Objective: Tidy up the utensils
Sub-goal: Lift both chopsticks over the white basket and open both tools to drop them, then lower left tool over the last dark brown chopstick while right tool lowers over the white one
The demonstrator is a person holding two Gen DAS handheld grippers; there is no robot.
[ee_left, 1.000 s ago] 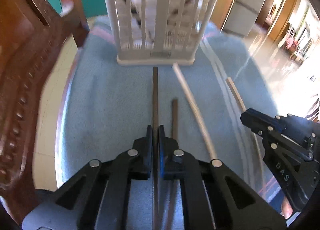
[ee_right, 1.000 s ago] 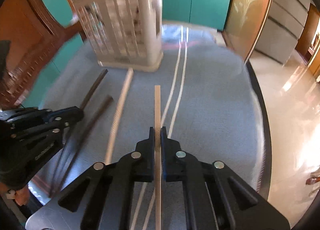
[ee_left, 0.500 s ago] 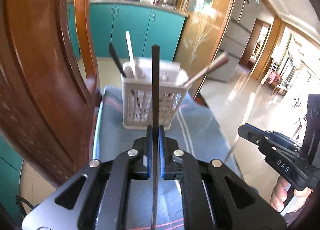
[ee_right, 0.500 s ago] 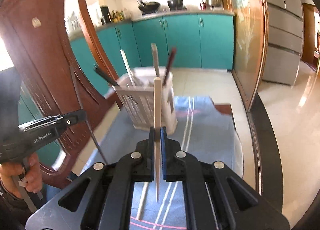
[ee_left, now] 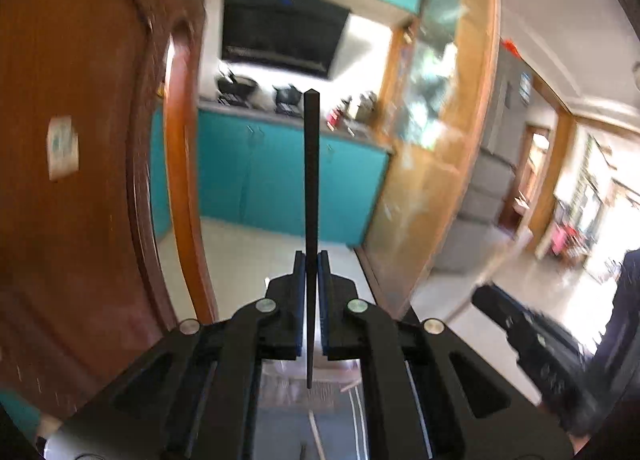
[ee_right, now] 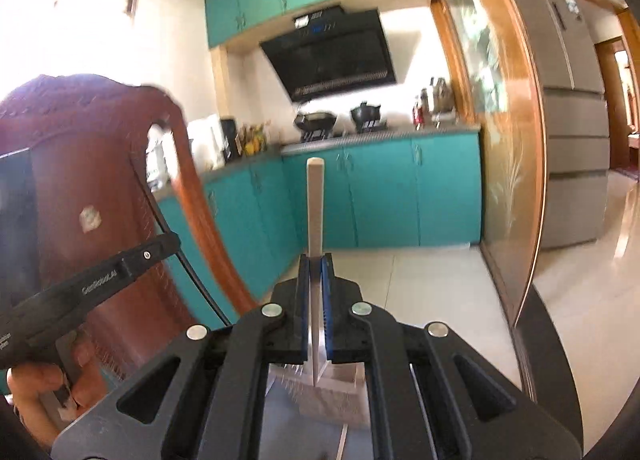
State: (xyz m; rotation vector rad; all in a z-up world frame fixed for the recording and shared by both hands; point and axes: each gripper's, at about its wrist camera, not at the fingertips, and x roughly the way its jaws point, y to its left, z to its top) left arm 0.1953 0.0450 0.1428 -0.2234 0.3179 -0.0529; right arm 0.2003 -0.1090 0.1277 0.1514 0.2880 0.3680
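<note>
My left gripper is shut on a dark chopstick that stands upright, lifted high with its thin tip pointing down. My right gripper is shut on a light wooden chopstick, also upright. The white slotted utensil basket sits low on the table below the right gripper, partly hidden by the jaws. In the left wrist view only a strip of the basket shows between the jaws. The left gripper shows at the left of the right wrist view, and the right gripper at the right of the left wrist view.
A carved wooden chair back rises close on the left, also in the right wrist view. A blue cloth with a pale chopstick lies below. Teal cabinets, a wood-framed glass partition and a fridge stand beyond.
Both grippers have lifted their chopsticks off the cloth and tilted up. The basket has dropped from mid-view to below the jaws.
</note>
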